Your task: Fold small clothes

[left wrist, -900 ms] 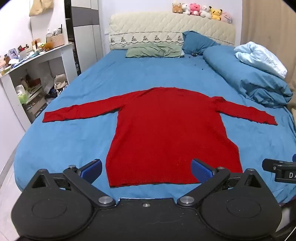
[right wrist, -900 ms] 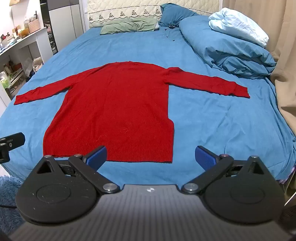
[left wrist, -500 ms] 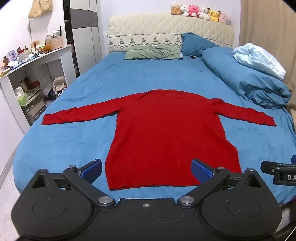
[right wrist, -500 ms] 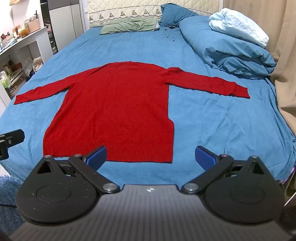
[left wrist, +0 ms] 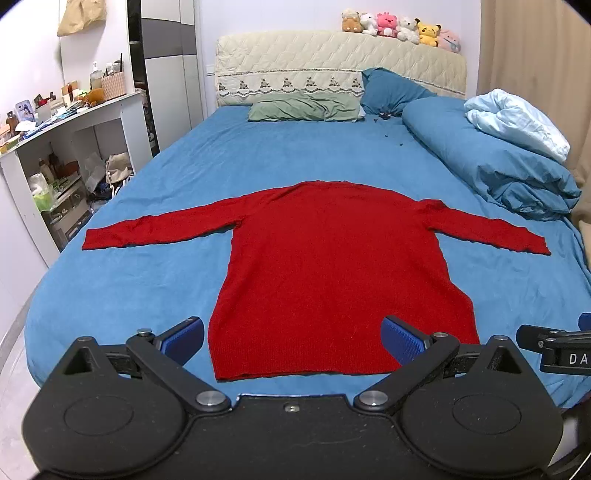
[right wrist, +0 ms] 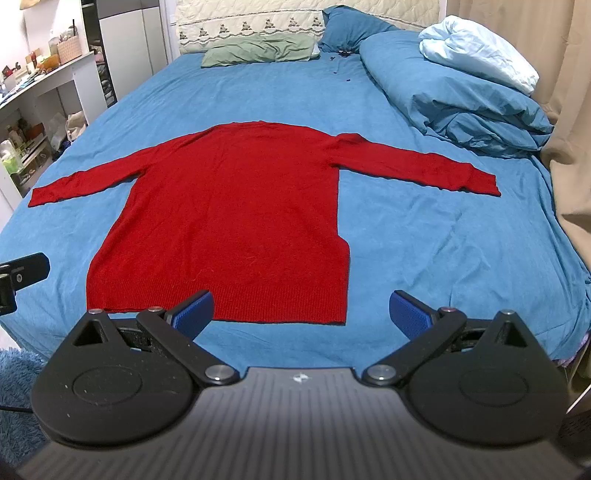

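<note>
red knit long-sleeved sweater [left wrist: 332, 273]: flat, sleeves outspread, on blue-sheeted bed [left wrist: 147, 280] | left gripper [left wrist: 291, 338]: fingers apart, empty | right gripper [right wrist: 301, 312]: fingers apart, empty

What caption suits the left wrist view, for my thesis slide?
Open left gripper hovers at the hem of a red sweater spread flat, sleeves out, on a blue bed.

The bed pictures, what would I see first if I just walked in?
The big red sweater jumps out first: it lies flat in the middle of the blue bed, with both sleeves stretched out to the sides. Next come the row of stuffed toys on top of the headboard and the rolled blue duvet along the bed's right side. Up close, the left gripper and right gripper hover near the hem, jaws open.
</note>
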A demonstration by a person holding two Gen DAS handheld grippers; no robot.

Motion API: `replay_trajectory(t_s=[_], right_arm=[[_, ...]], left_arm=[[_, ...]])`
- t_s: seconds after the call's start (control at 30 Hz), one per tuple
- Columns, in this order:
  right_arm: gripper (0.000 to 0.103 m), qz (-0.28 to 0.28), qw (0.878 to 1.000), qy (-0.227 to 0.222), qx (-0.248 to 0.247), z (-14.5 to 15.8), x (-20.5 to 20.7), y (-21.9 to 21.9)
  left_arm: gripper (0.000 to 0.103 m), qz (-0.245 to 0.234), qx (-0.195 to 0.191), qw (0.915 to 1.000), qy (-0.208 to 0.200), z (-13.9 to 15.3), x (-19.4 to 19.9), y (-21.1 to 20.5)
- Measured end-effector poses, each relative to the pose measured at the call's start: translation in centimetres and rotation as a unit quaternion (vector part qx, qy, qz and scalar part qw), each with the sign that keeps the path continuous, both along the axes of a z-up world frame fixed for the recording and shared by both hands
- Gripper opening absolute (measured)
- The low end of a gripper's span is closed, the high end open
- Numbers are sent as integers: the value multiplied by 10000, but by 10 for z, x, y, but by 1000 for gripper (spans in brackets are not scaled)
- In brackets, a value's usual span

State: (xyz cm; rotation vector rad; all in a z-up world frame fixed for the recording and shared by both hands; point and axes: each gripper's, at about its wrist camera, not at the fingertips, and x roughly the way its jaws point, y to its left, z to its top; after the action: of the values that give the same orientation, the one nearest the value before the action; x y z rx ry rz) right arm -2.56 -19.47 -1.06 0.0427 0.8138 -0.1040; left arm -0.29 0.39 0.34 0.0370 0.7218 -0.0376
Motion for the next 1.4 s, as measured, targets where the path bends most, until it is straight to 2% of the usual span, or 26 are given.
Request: replay_trajectory(t_s=[0.37, 1.4], right_arm=[[103, 56, 10000, -18, 22, -2, 1, 10], [103, 73, 10000, -13, 37, -3, 1, 2]], left_arm=[[103, 16, 21, 10000, 41, 0, 2, -1], [103, 2, 128, 9999, 43, 0, 0, -4]])
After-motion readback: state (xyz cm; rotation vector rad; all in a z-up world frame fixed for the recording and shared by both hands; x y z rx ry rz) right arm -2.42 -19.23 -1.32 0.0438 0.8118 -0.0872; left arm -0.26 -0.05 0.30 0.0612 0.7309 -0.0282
